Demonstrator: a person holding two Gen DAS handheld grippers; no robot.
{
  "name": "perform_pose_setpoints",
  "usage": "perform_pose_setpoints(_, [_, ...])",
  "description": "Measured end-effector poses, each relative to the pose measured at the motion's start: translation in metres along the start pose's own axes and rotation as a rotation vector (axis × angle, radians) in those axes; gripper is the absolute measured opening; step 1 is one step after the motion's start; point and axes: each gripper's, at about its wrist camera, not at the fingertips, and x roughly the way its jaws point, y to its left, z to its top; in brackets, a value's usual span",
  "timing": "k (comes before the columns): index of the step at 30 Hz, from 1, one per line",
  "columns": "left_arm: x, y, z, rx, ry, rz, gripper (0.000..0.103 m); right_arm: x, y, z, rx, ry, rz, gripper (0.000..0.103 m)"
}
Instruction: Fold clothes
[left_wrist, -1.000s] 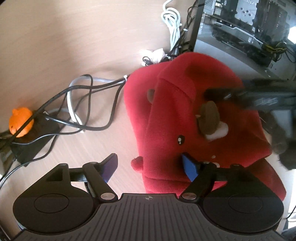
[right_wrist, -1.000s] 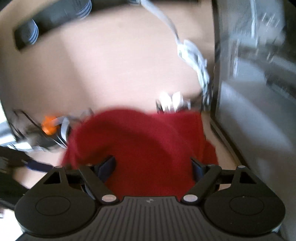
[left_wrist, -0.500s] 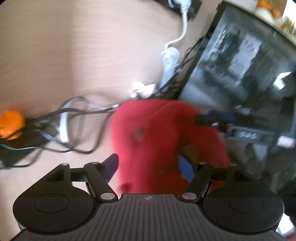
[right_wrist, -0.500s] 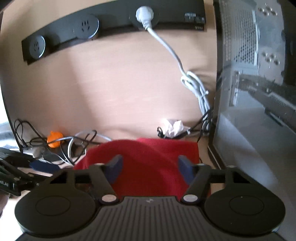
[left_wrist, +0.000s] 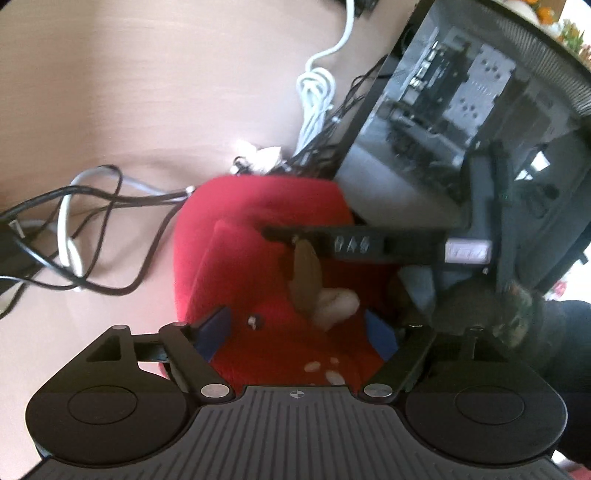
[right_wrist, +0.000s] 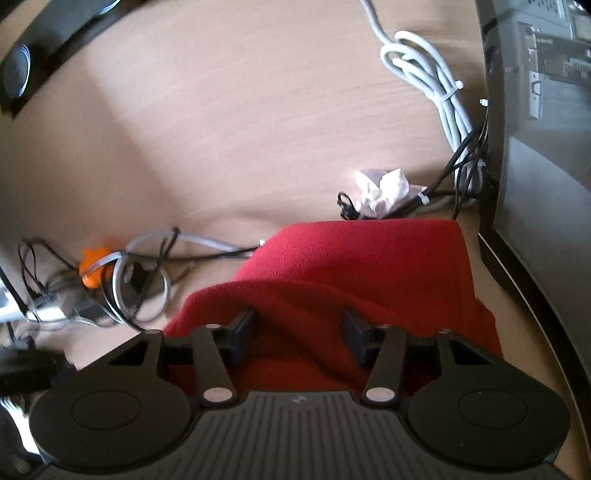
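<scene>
My left fingers (left_wrist: 212, 328) stand wide apart, blue pads on either side of the red fleece garment (left_wrist: 258, 236), holding nothing; my left gripper (left_wrist: 297, 332) hangs just above its near part. My right gripper (right_wrist: 299, 332) also has its fingers spread, over a raised fold of the same fleece, and I cannot tell whether the pads touch the cloth. In the left wrist view the right gripper reaches in from the right, its dark fingers (left_wrist: 332, 242) lying across the garment above a brown patch (left_wrist: 304, 280) and a pale patch (left_wrist: 338, 304) sewn on the front. The garment lies bunched on the light wooden tabletop (right_wrist: 240, 110), its far edge near a crumpled white tissue (right_wrist: 382, 184) and a bundled white cable (right_wrist: 424, 62). Black cables (left_wrist: 92, 229) lie loose to its left, with a small orange object (right_wrist: 92, 267) among them. A computer case (right_wrist: 546, 140) stands just right of the garment.
</scene>
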Motion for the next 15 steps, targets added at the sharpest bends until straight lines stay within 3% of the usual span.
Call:
perform_pose_setpoints(3, [0.000,-0.001,-0.001,0.005,0.012,0.000,0.087,-0.016,0.000,-0.001,0.021,-0.013,0.005,0.052])
perform_pose_setpoints(7, [0.000,-0.005,-0.002,0.015,0.013,-0.002,0.089,-0.058,-0.005,-0.018,0.029,-0.074,-0.071,0.056])
perform_pose_setpoints(13, [-0.009,-0.013,-0.002,0.039,0.022,0.018,0.093,-0.074,-0.005,-0.046,0.018,-0.111,-0.140,0.057])
perform_pose_setpoints(15, [-0.020,-0.016,-0.005,0.044,0.032,0.044,0.093,-0.081,0.000,-0.047,0.026,-0.127,-0.149,0.063])
